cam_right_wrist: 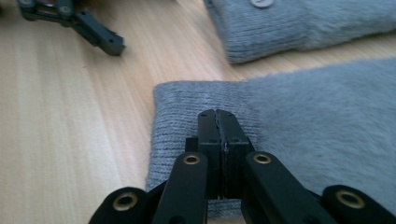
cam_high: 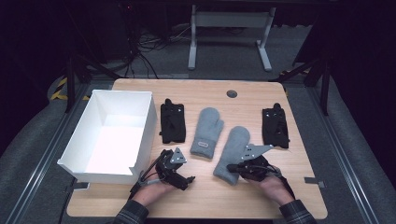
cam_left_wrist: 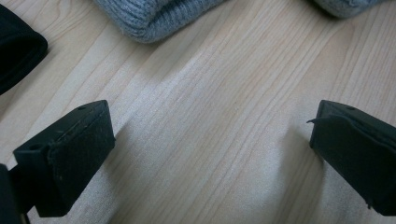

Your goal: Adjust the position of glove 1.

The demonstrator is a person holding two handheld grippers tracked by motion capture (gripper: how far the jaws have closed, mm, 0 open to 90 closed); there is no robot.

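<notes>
Right gripper view: my right claw (cam_right_wrist: pixel 219 122) sits pressed shut on the ribbed cuff of the nearer grey mitten (cam_right_wrist: pixel 299 130).

That mitten (cam_high: pixel 232 154) lies flat on the worktop (cam_high: pixel 299 186), near my edge, with the second grey mitten (cam_high: pixel 206 132) just beside it to the left and a black glove (cam_high: pixel 172 121) and the white box (cam_high: pixel 112 133) beyond. I judge the pinch shallow: the jaws meet over the cuff with little knit visibly between them, so a lift could slip off the wool, or drag the mitten along instead. My right hand (cam_high: pixel 273 186) lies low, pointing the claw inward. My left claw (cam_left_wrist: pixel 210 140) hovers with jaws spread wide over bare wood, holding nothing; the left hand (cam_high: pixel 152 191) rests close to the box corner.
</notes>
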